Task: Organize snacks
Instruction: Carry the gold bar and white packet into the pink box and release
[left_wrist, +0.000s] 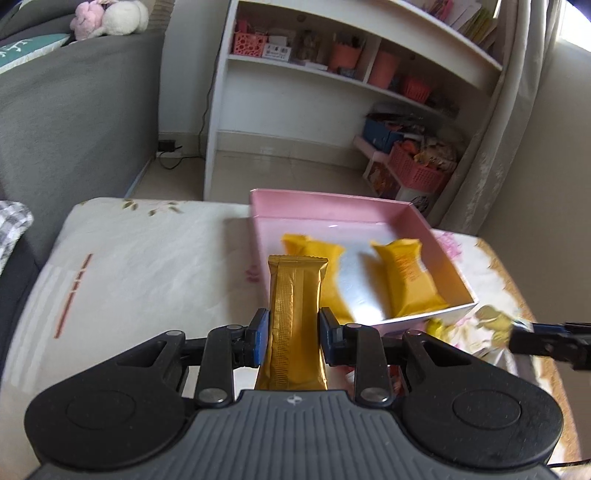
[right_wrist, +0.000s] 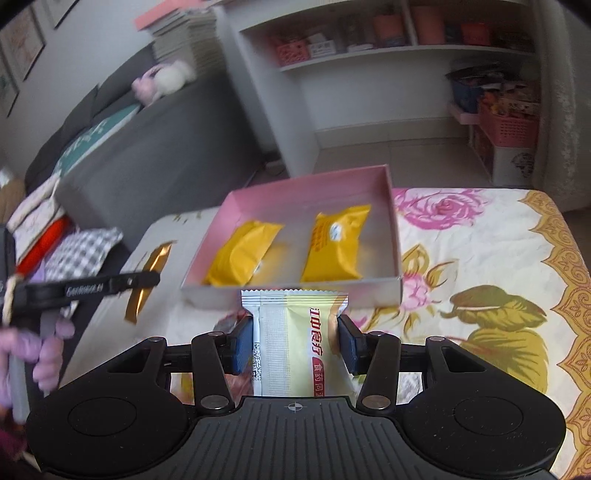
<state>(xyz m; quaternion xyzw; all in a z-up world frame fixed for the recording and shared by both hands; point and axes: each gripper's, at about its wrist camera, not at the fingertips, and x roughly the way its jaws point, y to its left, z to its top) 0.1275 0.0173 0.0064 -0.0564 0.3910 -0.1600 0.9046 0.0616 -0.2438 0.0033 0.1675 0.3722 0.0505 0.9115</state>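
A gold bar (left_wrist: 295, 317) is pinched across its width between the blue pads of the left hand-held gripper (left_wrist: 294, 338), its crimped far end held over the near edge of a pink box (left_wrist: 332, 206); a pale sachet (right_wrist: 295, 339) with red lettering is clamped the same way in the right hand-held gripper (right_wrist: 295, 341), its serrated end just short of the box's near wall. Two yellow packs (right_wrist: 245, 253) (right_wrist: 334, 243) are seen lying flat and apart inside the box, which rests on a floral cloth (right_wrist: 480, 229) over the worktop. Both held wrappers are judged light and thin, with slick foil or film skins that would slide under a loose grip and crease under a hard one; the contents may be brittle, so a hold across the middle of the width, as is taken now, is judged safer than one on the sealed ends. The near ends of both snacks are hidden under the gripper bodies, so their full length cannot be told. Further items lying near the box's front corner in the left view are blurred and cannot be identified. In the right view the other gripper and a purple-gloved hand (right_wrist: 48, 350) are cut off at the frame edge, and the small print on the yellow packs cannot be read
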